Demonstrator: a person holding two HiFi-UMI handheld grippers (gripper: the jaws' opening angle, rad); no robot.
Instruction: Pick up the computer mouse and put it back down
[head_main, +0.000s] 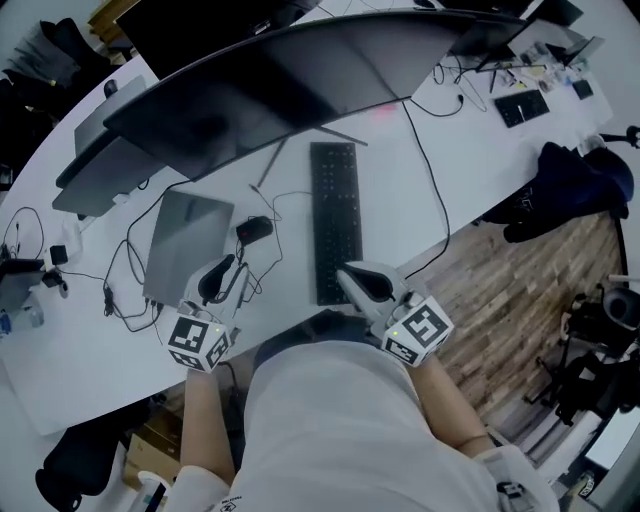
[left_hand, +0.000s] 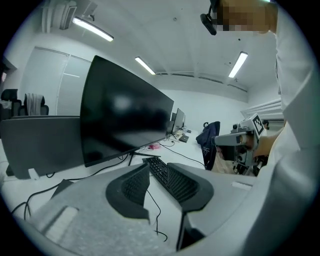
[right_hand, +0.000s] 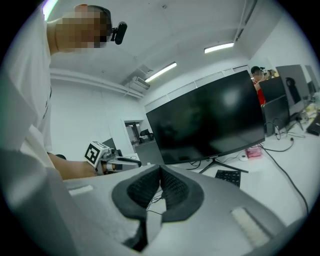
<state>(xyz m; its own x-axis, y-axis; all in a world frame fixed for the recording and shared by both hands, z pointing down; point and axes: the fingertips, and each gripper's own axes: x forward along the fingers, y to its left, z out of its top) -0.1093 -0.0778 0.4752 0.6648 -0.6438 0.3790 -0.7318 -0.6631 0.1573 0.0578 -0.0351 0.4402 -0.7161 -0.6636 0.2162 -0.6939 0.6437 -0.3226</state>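
The black wired computer mouse (head_main: 254, 229) lies on the white desk (head_main: 420, 190), between a closed laptop and the keyboard (head_main: 335, 220). My left gripper (head_main: 228, 266) hovers just short of the mouse, on its near side. Its jaws stand a little apart with nothing between them (left_hand: 159, 167). The mouse does not show in the left gripper view. My right gripper (head_main: 346, 272) is over the keyboard's near end. In the right gripper view its pads meet at the tips and hold nothing (right_hand: 160, 167).
A wide curved monitor (head_main: 300, 80) spans the back of the desk. A closed grey laptop (head_main: 188, 243) lies left of the mouse, with loose cables (head_main: 125, 290) around it. A dark jacket (head_main: 570, 190) hangs off the desk's right edge.
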